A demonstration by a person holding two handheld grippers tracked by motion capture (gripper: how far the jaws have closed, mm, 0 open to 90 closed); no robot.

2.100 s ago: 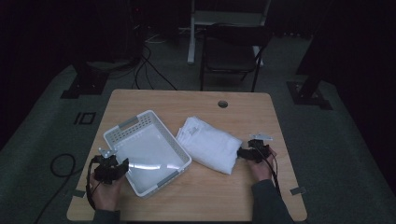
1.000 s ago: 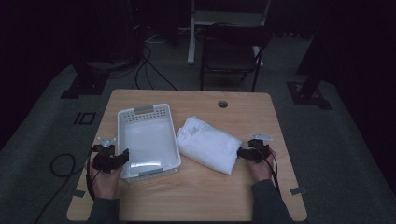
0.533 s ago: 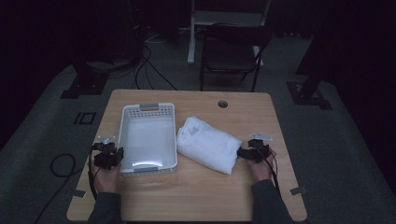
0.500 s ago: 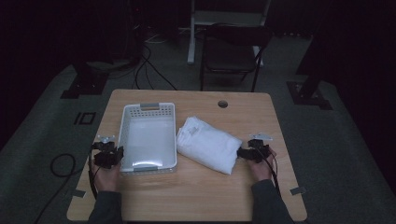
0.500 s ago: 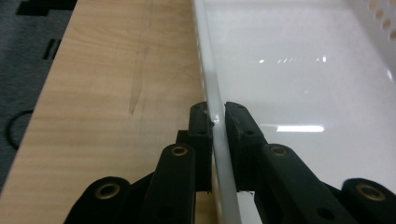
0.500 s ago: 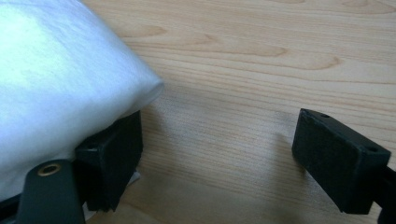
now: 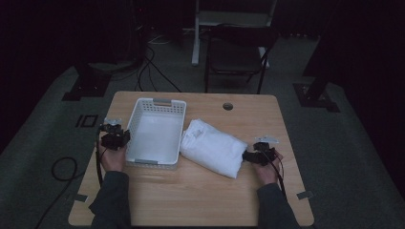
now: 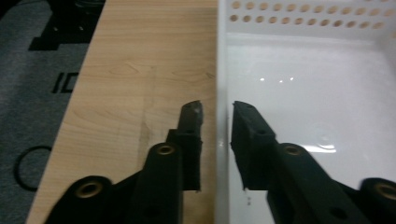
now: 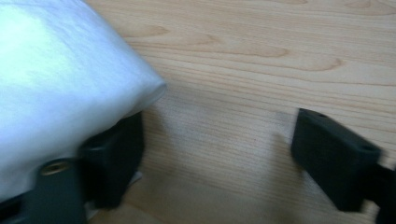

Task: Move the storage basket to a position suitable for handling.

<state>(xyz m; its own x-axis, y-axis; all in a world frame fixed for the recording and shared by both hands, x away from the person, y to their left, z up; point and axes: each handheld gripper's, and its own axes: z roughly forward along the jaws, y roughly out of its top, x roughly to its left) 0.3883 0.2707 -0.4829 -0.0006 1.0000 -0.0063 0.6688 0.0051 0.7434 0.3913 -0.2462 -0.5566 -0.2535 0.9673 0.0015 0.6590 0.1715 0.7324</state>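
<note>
A white perforated plastic basket (image 7: 160,101) stands empty and square to the wooden table (image 7: 200,195), left of centre. My left gripper (image 7: 125,135) is at its near left wall. In the left gripper view that wall (image 8: 222,88) runs between the two black jaws of the gripper (image 8: 217,107). The jaws have just been opening and a small gap shows beside the wall. A folded white towel (image 7: 212,148) lies to the right of the basket. My right gripper (image 7: 247,156) is at its right end, open and just been closing. The towel's edge (image 9: 56,93) drapes over one jaw, with bare wood between the gripper's (image 9: 219,135) pads.
A round cable hole (image 7: 228,106) sits near the table's far edge. Behind the table stand a dark folding chair (image 7: 239,47) and stand bases on grey carpet, with cables on the floor at the left.
The basket has swung from a diagonal lie to square with the table and slid away from the near edge, the left hand moving with it. The right hand and the towel have stayed put.
</note>
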